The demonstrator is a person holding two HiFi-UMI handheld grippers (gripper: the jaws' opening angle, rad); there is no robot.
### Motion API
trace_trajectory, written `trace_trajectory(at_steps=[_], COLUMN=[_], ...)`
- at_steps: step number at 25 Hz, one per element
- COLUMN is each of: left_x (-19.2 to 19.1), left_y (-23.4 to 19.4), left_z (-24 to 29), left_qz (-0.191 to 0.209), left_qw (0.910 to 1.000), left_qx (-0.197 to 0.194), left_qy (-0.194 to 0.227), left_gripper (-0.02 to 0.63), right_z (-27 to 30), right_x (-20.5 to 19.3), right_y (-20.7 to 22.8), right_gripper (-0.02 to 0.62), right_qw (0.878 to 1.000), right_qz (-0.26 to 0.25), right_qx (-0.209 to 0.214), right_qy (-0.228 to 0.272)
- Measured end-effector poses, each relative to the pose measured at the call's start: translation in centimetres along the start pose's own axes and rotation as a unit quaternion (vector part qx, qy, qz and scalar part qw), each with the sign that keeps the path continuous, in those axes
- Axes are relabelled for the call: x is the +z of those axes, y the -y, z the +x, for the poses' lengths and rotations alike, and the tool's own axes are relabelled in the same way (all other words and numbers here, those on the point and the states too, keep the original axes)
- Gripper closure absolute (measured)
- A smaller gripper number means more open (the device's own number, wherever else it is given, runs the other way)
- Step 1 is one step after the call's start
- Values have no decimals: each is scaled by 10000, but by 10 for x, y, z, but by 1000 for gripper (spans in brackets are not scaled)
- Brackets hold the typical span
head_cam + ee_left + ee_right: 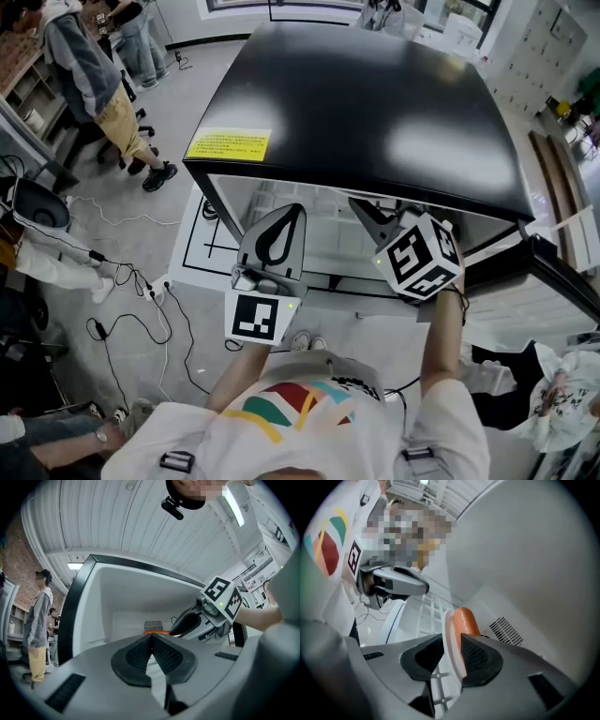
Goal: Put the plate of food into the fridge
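The fingers [480, 656] of your right gripper [451, 638] are clamped on the rim of the plate [449, 625]. One pad sits under it and the other on top, right against the orange food [465, 620]. The food lies just past the fingertips and looks like a sausage, though I can't say for sure.

The fingers [136, 656] of your left gripper [151, 637] are pressed together with nothing between them. They point into the fridge [356, 103] beside the right pair, apart from the plate. From the left fingers, the food shows only as a thin orange strip just beyond the tips.

Most of the carry looks done. Both grippers reach past the open front of the fridge, and white inner walls surround both pairs of fingers. A vent grille [506, 630] sits on the back wall ahead of the right fingers. A wire shelf [426, 616] runs just beside the plate on the side away from the food.

No view shows whether the plate already rests on that shelf or hangs just off it. From above, the black top hides the plate entirely.

By my reading, what's left is to settle the plate flat on the shelf, let the right fingers go, and draw both grippers out. Closing the door may follow, though the task doesn't ask for it. Keep the plate level as you set it down, since the food lies loose and could roll.
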State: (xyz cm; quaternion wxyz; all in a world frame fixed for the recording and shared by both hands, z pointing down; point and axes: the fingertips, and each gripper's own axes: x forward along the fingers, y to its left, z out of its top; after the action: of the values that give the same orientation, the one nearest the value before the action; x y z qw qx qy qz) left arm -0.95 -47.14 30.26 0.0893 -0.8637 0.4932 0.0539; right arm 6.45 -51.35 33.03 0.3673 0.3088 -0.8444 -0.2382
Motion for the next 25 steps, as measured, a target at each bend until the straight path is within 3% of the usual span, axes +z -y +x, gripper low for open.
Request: trace_trajectory(at_steps=[3,10,19,25], left_x=[1,2,5,8], left_y=[1,3,9,10], left_z=[-1,1,3,1], left_qz=[2,-52,-113,-125], left_qw=[10000,9999,9997,9997], left_qx=[-28,-81,-177,-175], left_qy=[13,53,121,137], left_gripper=[600,600,600,600], right_z=[-2,-2,-7,-30], right_x=[3,4,20,49], right_y=[1,-17,-24,-6], right_gripper=[509,509,503,502], right_qw=[9995,9943,9964,9896], right_qz=[204,135,67,352], right_qx=[231,1061,713,308], right_qy=[83,-28,462,1358])
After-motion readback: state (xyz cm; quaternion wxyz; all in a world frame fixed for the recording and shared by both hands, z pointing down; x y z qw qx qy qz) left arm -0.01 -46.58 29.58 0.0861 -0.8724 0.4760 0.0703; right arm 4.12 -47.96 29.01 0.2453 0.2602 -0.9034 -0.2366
